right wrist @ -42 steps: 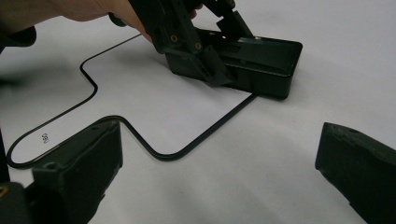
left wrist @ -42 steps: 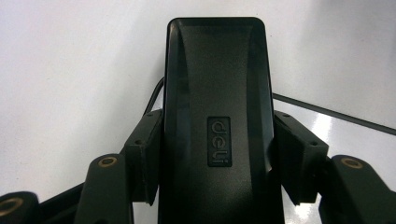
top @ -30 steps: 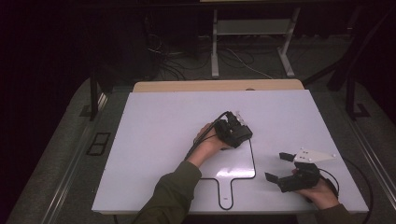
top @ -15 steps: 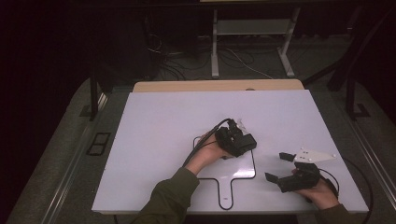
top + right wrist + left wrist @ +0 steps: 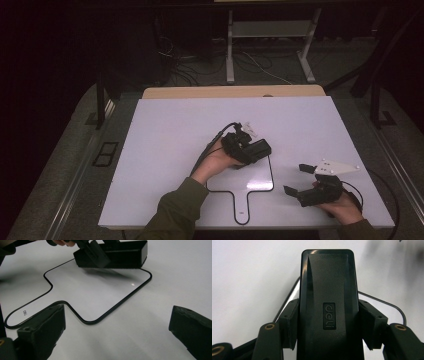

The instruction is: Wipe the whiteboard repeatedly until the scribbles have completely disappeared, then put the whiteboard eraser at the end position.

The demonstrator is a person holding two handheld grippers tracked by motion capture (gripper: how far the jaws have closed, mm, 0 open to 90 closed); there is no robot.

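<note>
The eraser (image 5: pixel 328 307), a black block with a "deli" label on its back, sits clamped between the jaws of the left gripper (image 5: pixel 248 147), which press on its two long sides. In the high view it is over the upper right corner of the small whiteboard (image 5: pixel 240 182), a white paddle-shaped board with a black rim and a short handle pointing toward the person. The right gripper view shows the eraser (image 5: pixel 117 253) at that far corner of the board, close above its surface or resting on it; which one is hard to tell. The whiteboard lies flat on the white table (image 5: pixel 165 135). The right gripper (image 5: pixel 300 181) rests near the board's right edge, its jaws spread apart and holding nothing.
</note>
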